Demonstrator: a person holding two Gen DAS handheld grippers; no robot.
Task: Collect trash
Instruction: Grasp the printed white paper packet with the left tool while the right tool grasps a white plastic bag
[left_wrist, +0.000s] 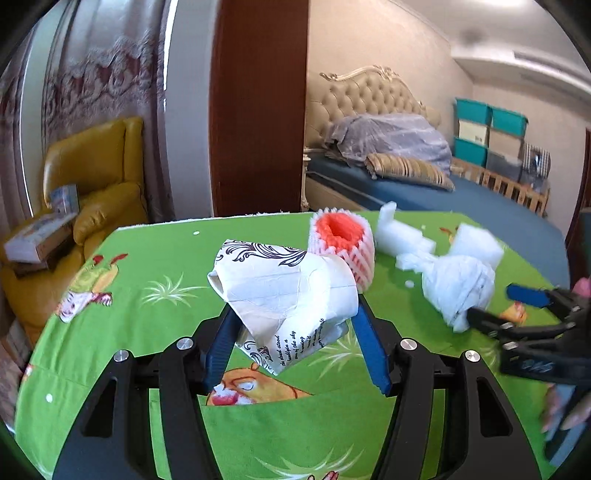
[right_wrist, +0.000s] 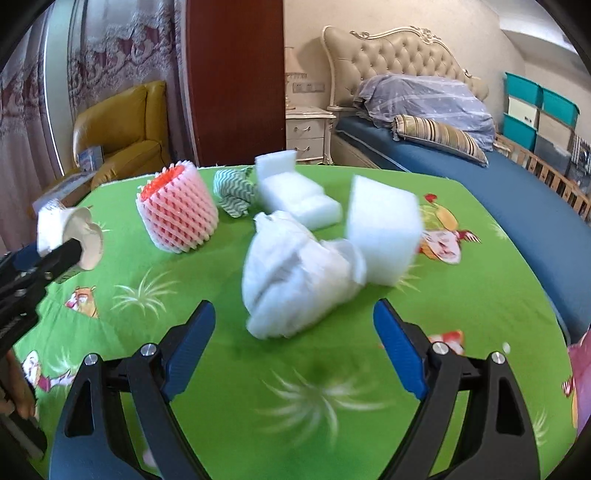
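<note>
Left gripper (left_wrist: 295, 332): jaws partly closed on a crumpled paper cup (left_wrist: 284, 291), printed with black script and scrollwork, held clear above the table (left_wrist: 122, 369) with its green cartoon cloth. Right gripper (right_wrist: 293, 347): jaws wide apart, nothing held, hovering just short of a wad of white tissue (right_wrist: 299, 277); no contact visible. Remaining on the table: a white foam block (right_wrist: 384, 229) touching the far side of the wad, a broken foam piece (right_wrist: 295, 195) behind it, a pink foam fruit net (right_wrist: 177, 214) standing upright to the left, and a striped green-and-white scrap (right_wrist: 234, 195) between net and foam. No bin in either view. Judged handling: all items very light and soft; cup already crushed, thin-walled, liable to slip or deform further if squeezed harder. Tissue wad compressible, best taken across its thick middle, not by a loose flap that could tear or unravel. Foam stiff but crumbly, with white crumbs (left_wrist: 408, 283) already on the cloth; best gripped across flat faces. Net springy; to be pinched through its wall.
</note>
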